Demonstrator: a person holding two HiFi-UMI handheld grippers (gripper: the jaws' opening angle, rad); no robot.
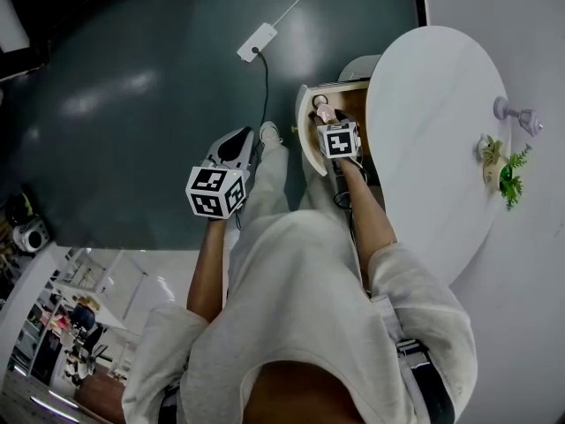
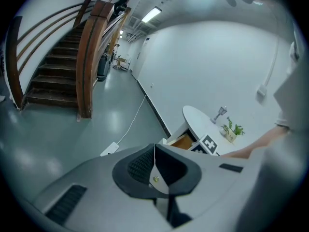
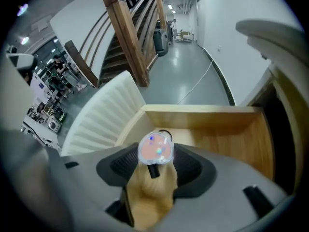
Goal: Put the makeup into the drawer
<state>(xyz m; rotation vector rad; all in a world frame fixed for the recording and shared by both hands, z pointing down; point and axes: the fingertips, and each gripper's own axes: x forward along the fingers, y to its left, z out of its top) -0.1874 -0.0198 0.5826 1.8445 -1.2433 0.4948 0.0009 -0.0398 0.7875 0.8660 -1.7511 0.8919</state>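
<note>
The makeup (image 3: 155,149), a pinkish round piece, sits clamped between the 2 jaws of the right gripper (image 3: 155,164), held above the wooden floor of the open drawer (image 3: 227,139). The right forearm (image 1: 366,206) reaches forward, with that gripper tipped steeply down into the drawer under the edge of the white table (image 1: 433,131). The left gripper (image 2: 155,170) has its 2 jaws pressed together with nothing between them. It slants down over the grey floor (image 1: 132,87), well apart from the drawer.
</note>
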